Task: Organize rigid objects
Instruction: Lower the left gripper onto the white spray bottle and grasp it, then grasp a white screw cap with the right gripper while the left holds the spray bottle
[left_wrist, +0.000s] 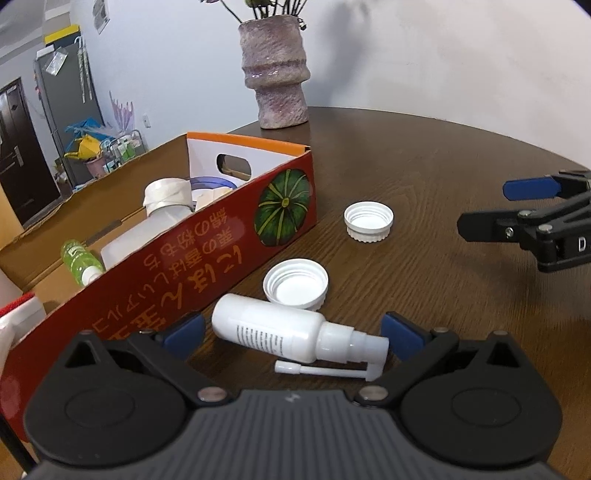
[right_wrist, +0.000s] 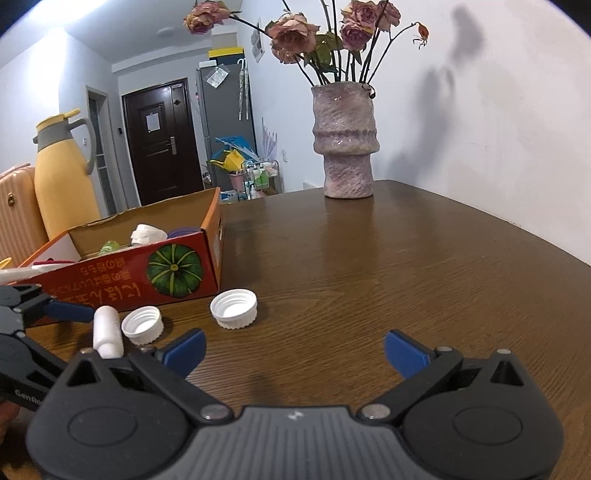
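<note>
A white spray bottle (left_wrist: 280, 330) lies on its side on the brown table (left_wrist: 424, 206), between the spread blue pads of my open left gripper (left_wrist: 293, 334), not gripped. Two white screw caps rest open side up: one (left_wrist: 296, 283) just beyond the bottle, one (left_wrist: 368, 218) farther out. The red pumpkin-print cardboard box (left_wrist: 207, 236) at left holds bottles and other items. My right gripper (right_wrist: 294, 350) stands open over bare wood; in the left wrist view it shows at the right edge (left_wrist: 491, 206). The right wrist view shows the bottle (right_wrist: 107, 332), caps (right_wrist: 142, 325) (right_wrist: 234, 308) and box (right_wrist: 122, 273).
A pinkish ceramic vase (right_wrist: 345, 142) with dried roses stands at the table's far side by the wall. A yellow thermos jug (right_wrist: 62, 173) and a suitcase (right_wrist: 16, 210) are behind the box. Bare wood stretches across the table's right half.
</note>
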